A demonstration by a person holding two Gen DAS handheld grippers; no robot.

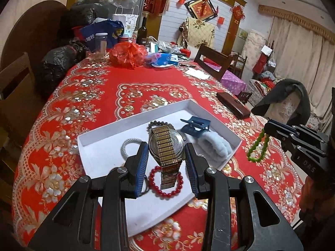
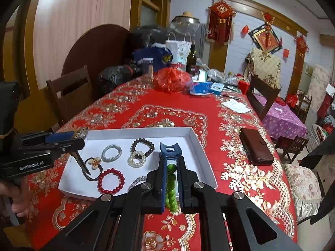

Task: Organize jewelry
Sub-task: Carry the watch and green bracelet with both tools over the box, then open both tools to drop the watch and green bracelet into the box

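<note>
Gold watch (image 1: 166,146) clamped in left tongs (image 1: 166,163) | green bracelet (image 2: 171,190) pinched in right tongs (image 2: 171,179)

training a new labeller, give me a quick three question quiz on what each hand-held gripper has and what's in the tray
1. True or false: the left hand-held gripper holds a gold watch.
2. What does the right hand-held gripper hold? A) red bracelet B) green bead bracelet C) hair claw
3. Fill in: the blue hair claw lies inside the white ____.

Key: 1 true. 2 B, the green bead bracelet; the red bracelet lies in the tray. 3 tray.
</note>
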